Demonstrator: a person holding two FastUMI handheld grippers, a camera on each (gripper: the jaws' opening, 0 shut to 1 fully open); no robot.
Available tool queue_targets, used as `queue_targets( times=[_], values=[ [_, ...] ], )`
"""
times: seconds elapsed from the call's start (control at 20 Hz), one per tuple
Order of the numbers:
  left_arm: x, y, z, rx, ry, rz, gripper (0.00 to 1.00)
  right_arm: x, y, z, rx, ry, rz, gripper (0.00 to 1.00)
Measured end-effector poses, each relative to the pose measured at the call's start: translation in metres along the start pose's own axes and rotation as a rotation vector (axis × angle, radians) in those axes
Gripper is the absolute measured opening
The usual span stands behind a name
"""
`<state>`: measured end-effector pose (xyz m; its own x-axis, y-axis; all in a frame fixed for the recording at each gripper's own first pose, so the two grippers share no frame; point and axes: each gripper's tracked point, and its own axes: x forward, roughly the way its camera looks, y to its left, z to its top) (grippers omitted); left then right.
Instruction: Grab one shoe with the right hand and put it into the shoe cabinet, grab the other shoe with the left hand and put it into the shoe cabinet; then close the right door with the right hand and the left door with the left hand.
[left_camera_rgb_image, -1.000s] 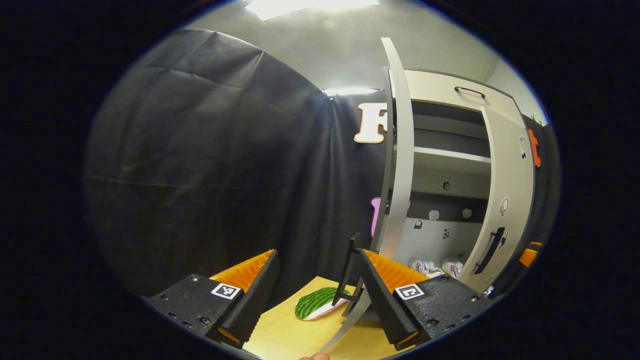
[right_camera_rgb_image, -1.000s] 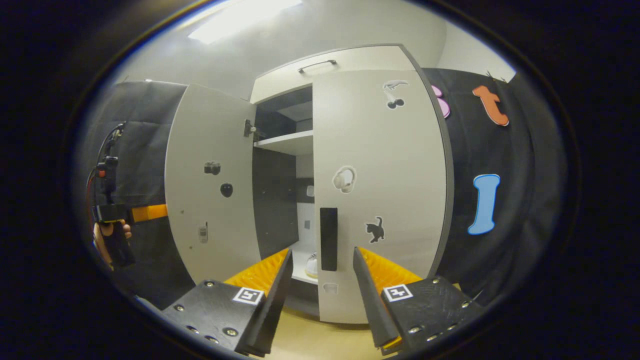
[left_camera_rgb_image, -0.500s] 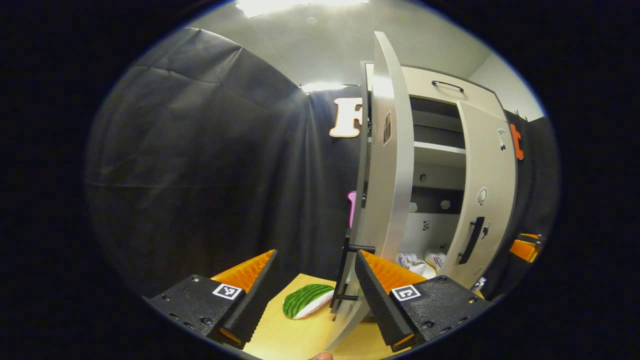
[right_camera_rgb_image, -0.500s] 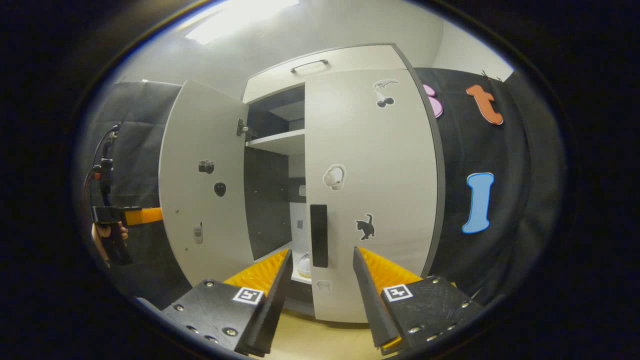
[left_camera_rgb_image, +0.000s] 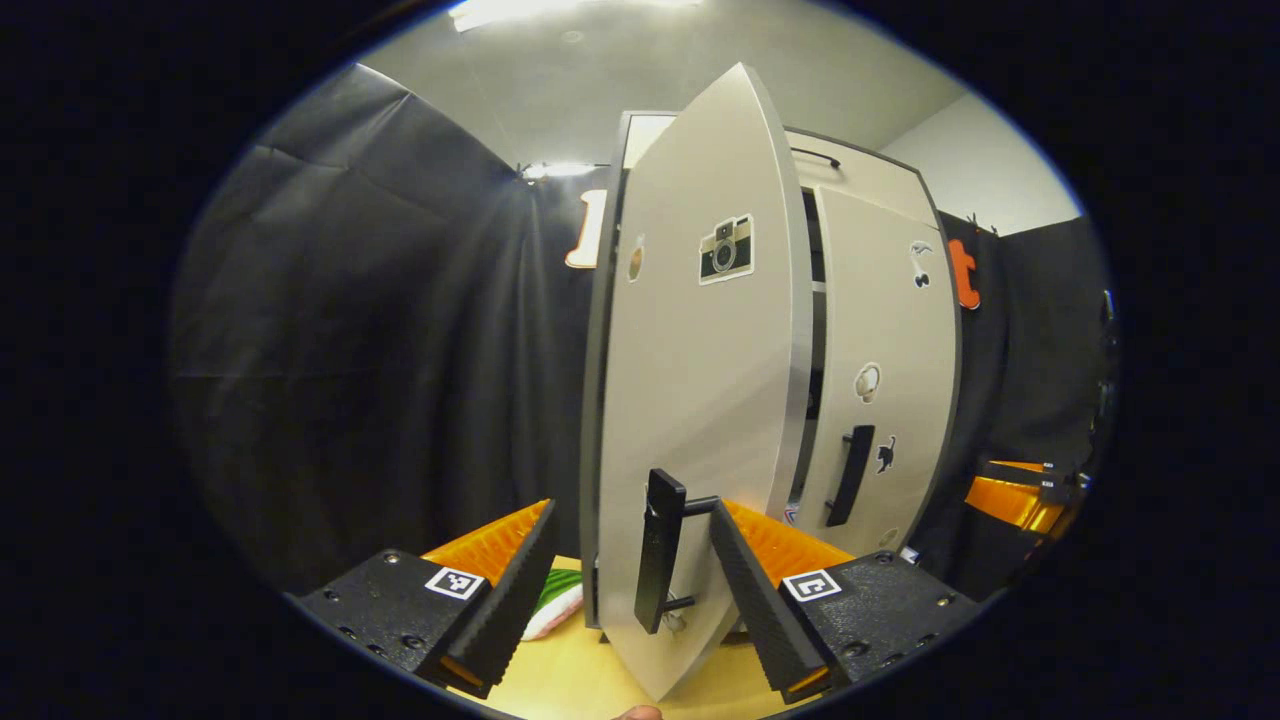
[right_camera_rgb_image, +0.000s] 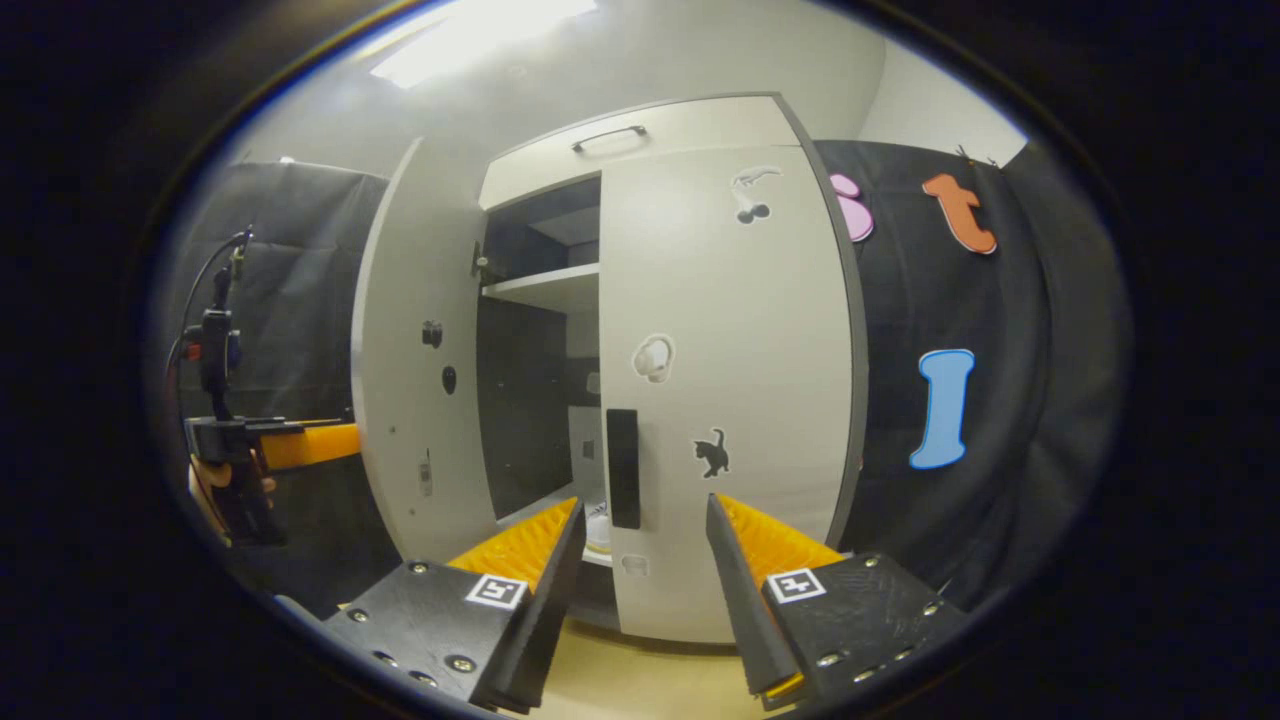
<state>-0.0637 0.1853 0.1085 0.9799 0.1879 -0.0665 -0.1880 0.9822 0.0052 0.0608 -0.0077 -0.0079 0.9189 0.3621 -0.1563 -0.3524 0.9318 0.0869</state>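
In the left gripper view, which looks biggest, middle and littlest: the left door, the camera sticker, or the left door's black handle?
1. left door, though it is nearest the camera
2. black handle
3. camera sticker

Left gripper (left_camera_rgb_image: 630, 580): jaws spread wide, low centre of the left gripper view, nothing clamped between the fingers. Right gripper (right_camera_rgb_image: 640, 560): jaws likewise apart, low centre of the right gripper view, gripping nothing. At mid-left edge of that view, a hand (right_camera_rgb_image: 215, 485) holds the left gripper level.

one cabinet (right_camera_rgb_image: 700, 120), two doors (left_camera_rgb_image: 700, 400), two claws (right_camera_rgb_image: 635, 560)
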Motion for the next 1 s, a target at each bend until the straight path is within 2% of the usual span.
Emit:
queue_targets(
  times=[0.1, 0.15, 0.4, 0.45, 0.5, 0.85, 0.9, 0.95, 1.0],
  values=[
    [0.006, -0.013, 0.003, 0.007, -0.011, -0.025, 0.94, -0.004, -0.008, 0.001, 0.003, -0.001, -0.02, 0.67],
    [0.008, -0.021, 0.005, 0.005, -0.02, -0.042, 0.94, -0.007, -0.012, 0.002, 0.006, -0.003, -0.029, 0.72],
    [0.008, -0.033, 0.007, -0.017, -0.025, -0.083, 0.95, -0.013, -0.025, 0.005, 0.018, -0.007, -0.063, 0.72],
    [0.007, -0.035, 0.006, -0.017, -0.018, -0.085, 0.95, -0.015, -0.026, 0.005, 0.019, -0.005, -0.067, 0.67],
    [0.009, -0.035, 0.003, -0.014, -0.011, -0.083, 0.96, -0.015, -0.027, 0.005, 0.02, -0.003, -0.069, 0.72],
    [0.013, -0.039, -0.002, -0.019, 0.002, -0.082, 0.95, -0.016, -0.027, 0.005, 0.016, 0.0, -0.07, 0.72],
    [0.013, -0.039, -0.002, -0.018, 0.0, -0.081, 0.95, -0.016, -0.027, 0.006, 0.017, -0.001, -0.07, 0.68],
    [0.013, -0.039, -0.001, -0.016, -0.001, -0.08, 0.95, -0.017, -0.027, 0.006, 0.017, -0.002, -0.07, 0.68],
    [0.013, -0.04, -0.001, -0.015, -0.001, -0.079, 0.95, -0.016, -0.027, 0.007, 0.017, -0.002, -0.071, 0.72]
  ],
)
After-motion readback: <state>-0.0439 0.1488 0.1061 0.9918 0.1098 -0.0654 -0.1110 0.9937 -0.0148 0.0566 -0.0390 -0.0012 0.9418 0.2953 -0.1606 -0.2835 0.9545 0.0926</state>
